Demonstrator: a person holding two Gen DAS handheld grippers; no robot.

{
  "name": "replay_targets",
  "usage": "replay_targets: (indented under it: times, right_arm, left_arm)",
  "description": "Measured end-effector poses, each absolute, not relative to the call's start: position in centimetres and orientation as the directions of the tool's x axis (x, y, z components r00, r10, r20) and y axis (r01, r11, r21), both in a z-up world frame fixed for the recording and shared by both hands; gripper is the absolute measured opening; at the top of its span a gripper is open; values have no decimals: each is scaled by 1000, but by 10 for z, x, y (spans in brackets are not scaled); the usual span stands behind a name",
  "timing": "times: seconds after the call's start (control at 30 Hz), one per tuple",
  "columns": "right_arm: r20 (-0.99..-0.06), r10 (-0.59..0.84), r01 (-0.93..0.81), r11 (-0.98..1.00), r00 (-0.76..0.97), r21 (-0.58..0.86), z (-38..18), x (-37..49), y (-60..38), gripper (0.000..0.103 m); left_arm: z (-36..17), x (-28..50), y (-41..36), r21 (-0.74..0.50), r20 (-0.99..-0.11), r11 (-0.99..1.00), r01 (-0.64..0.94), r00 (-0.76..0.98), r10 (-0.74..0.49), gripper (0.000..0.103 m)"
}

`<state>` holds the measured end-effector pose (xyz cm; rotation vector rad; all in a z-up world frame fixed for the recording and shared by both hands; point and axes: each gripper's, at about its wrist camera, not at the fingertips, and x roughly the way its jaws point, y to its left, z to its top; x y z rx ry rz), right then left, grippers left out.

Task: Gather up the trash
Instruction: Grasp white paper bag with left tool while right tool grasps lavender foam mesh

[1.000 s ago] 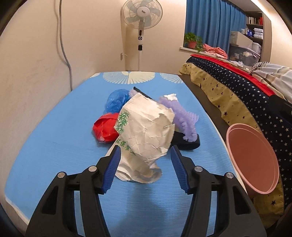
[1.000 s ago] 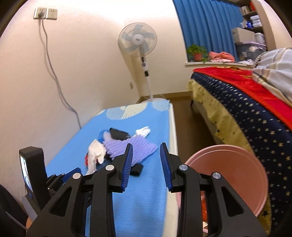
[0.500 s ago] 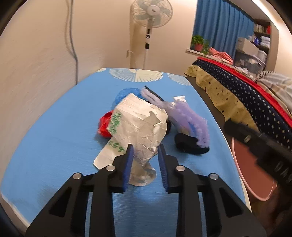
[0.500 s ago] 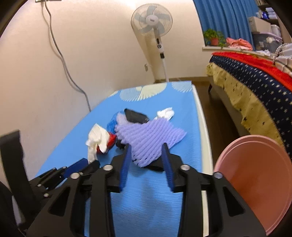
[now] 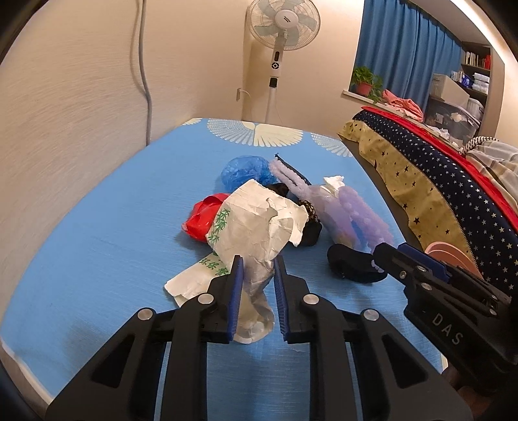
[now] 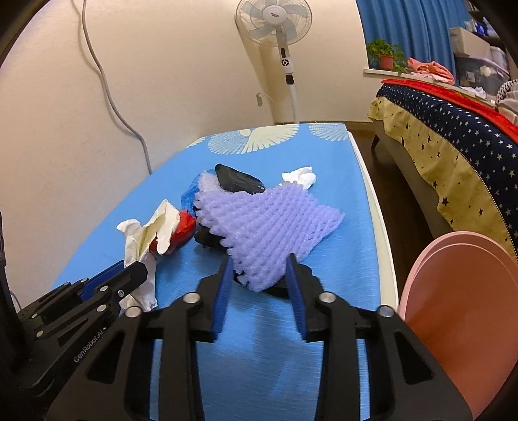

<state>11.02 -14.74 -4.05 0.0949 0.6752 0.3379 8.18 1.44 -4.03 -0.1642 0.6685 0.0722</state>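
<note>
Bedroom with cream walls, blue curtains [image 5: 395, 64] at upper right, a standing fan [image 5: 281, 22] at top centre. Low platform under a blue cover [image 5: 97, 246] fills mid-frame, starry bedspread [image 5: 453, 181] to its right. Heaped mid-frame on the cover: crumpled white paper bag [image 5: 255, 233], red bag [image 5: 202, 220], blue bag [image 5: 242, 170], purple foam net [image 6: 268, 223], black scraps. Left gripper [image 5: 258, 275] at lower centre, pads pinched onto the paper bag's neck. Right gripper [image 6: 260, 272] spread apart, straddling the foam net's near edge without closing. Pink bin [image 6: 459, 311] at lower right, beside the platform.
</note>
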Motion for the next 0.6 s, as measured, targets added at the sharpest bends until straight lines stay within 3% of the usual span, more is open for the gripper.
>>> replay_targets:
  times: [0.13,0.6]
  right_arm:
    - [-605,337,-275,941,721,197,-42,111,-149,9]
    - [-548,315,-259,949,775,179,-14,91,-163,3]
  left_arm:
    - [-40,82,14,-128,-622,985,-119,783,14,19]
    - [-28,73,10,-114,-590,988,-104,807,16,15]
